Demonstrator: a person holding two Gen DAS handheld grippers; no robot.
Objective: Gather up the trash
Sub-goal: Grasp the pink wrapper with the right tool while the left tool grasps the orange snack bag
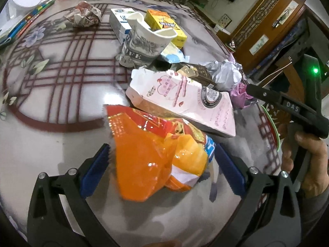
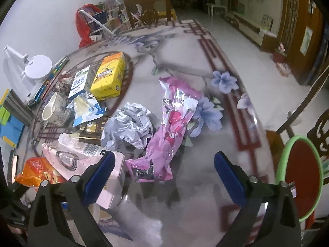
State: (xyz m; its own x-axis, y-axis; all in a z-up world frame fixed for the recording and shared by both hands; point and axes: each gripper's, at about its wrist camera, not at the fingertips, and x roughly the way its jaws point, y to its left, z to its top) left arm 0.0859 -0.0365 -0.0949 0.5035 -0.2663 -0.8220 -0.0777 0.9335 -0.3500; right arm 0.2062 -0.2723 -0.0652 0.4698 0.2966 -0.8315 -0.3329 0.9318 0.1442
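Trash lies on a round patterned table (image 1: 51,94). My left gripper (image 1: 162,164) is open, its blue pads on either side of an orange and red snack bag (image 1: 156,154), not closed on it. Behind the bag lies a pink carton (image 1: 185,100), then a crushed paper cup (image 1: 144,43), a yellow box (image 1: 164,26) and a crumpled grey paper ball (image 1: 224,72). My right gripper (image 2: 164,173) is open and empty, just short of a purple foil wrapper (image 2: 168,129). The grey paper ball (image 2: 129,127), pink carton (image 2: 82,160) and yellow box (image 2: 109,78) lie to its left.
A red bin with a green rim (image 2: 300,177) stands off the table's right edge, also in the left wrist view (image 1: 271,123). A white lamp base (image 2: 38,65), pencils and books sit at the table's far left. A crumpled paper wad (image 1: 83,15) lies far back. A chair (image 2: 320,127) is at right.
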